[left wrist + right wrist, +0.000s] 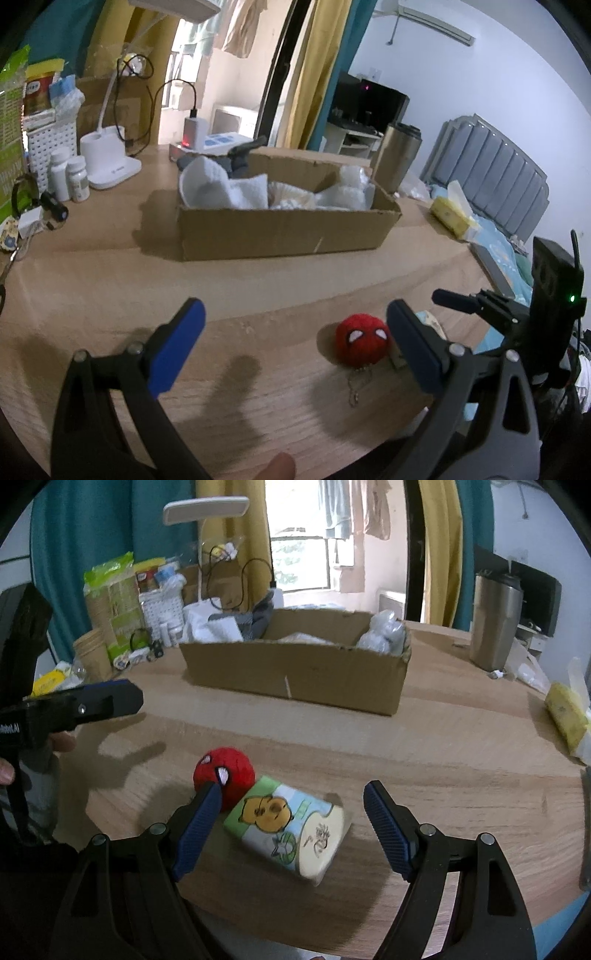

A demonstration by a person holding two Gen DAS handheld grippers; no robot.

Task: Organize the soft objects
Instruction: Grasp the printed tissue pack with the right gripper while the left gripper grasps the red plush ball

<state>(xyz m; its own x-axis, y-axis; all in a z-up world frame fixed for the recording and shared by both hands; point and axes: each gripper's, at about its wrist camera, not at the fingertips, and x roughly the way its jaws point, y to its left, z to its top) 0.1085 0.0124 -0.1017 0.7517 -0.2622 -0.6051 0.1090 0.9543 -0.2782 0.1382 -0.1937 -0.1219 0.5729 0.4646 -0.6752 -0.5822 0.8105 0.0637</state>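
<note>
A red Spider-Man plush ball (pixel 362 343) with a small chain lies on the wooden table (pixel 258 280), near the front; it also shows in the right wrist view (pixel 226 771). Beside it lies a soft cartoon-printed tissue pack (pixel 291 827). A cardboard box (pixel 288 229) holds white towels and other soft things; it also shows in the right wrist view (pixel 295 668). My left gripper (pixel 295 332) is open and empty, the ball just inside its right finger. My right gripper (pixel 295 812) is open, low over the tissue pack, its fingers either side of it.
A white lamp base (pixel 110 162), pill bottles (pixel 68 177), a basket and packets crowd the table's left. A steel tumbler (pixel 495 624) stands right of the box, a yellow tissue pack (pixel 567 716) at the right edge. A bed (pixel 491 173) lies beyond.
</note>
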